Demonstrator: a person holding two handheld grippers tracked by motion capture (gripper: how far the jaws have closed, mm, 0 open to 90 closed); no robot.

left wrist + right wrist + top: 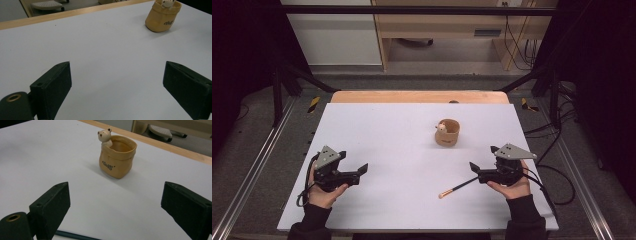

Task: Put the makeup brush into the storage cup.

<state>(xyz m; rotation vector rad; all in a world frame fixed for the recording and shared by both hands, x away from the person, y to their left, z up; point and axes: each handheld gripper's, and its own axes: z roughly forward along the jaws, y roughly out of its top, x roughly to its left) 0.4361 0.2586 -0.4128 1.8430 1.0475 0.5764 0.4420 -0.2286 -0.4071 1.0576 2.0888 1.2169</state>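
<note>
Brush seemingly under right tongs.

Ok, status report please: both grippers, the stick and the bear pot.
Left gripper open, empty. Right gripper open, just above the dark stick lying flat. Bear pot upright, beyond the right gripper. White table between them bare.

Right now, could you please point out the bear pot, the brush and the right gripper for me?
bear pot point(116, 162), right gripper view, front wall above the lettering.
brush point(457, 189), high view, middle of its handle.
right gripper point(474, 167), high view, between its fingertips.
</note>
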